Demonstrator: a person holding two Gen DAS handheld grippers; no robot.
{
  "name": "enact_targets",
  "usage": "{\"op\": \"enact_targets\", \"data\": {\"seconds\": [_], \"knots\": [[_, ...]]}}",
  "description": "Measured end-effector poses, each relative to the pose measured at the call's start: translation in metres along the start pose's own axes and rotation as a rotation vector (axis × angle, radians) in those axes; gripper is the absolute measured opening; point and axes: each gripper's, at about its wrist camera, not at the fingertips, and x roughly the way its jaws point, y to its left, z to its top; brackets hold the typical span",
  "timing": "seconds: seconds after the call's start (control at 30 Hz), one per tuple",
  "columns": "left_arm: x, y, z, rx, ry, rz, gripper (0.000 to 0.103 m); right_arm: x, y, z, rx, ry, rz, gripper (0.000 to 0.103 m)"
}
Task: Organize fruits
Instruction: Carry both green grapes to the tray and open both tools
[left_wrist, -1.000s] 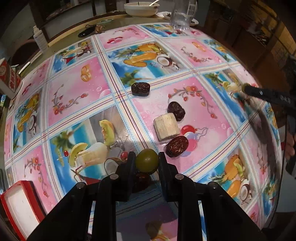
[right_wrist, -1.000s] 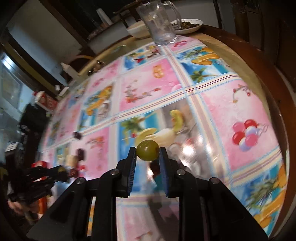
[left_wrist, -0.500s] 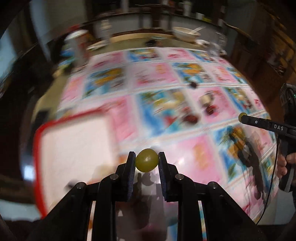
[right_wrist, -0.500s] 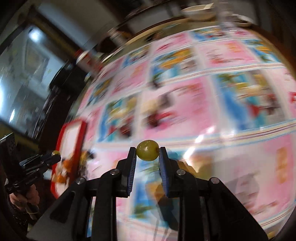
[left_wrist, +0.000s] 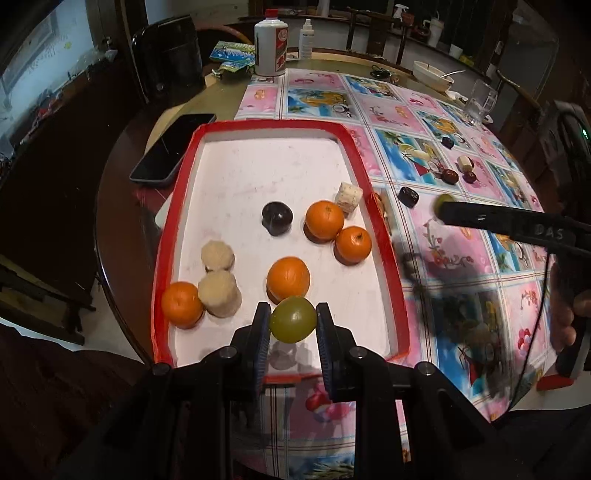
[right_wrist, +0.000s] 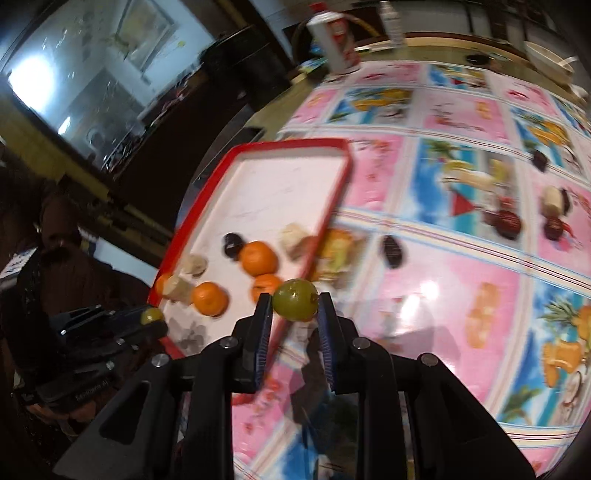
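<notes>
Green grapes (left_wrist: 293, 319) sit clenched in both jaws, oranges (left_wrist: 288, 278) and cakes (left_wrist: 219, 293) crowding the red tray (left_wrist: 384, 236) below.

Dark fruits (right_wrist: 508, 221) on the tablecloth (right_wrist: 461, 288) motion-blurred, right tool (left_wrist: 441, 206) mostly hiding its grape

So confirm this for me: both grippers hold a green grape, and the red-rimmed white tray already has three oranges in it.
Not quite: the count is off. The left wrist view shows four oranges in the red-rimmed white tray, not three; one orange sits in the near left corner. The rest holds: the left gripper grips a green grape, and the right gripper grips another green grape.
</notes>
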Motion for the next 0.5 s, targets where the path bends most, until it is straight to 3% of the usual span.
{"op": "enact_targets", "data": {"seconds": [0.27, 0.5], "knots": [[0.012, 0.017, 0.001, -0.031, 0.003, 0.011, 0.023, 0.042, 0.049, 0.001, -0.058, 0.058, 0.004, 0.027], [0.022, 0.025, 0.001, -0.032, 0.021, 0.098, 0.023, 0.065, 0.064, -0.019, -0.049, 0.136, 0.007, 0.027]]}}
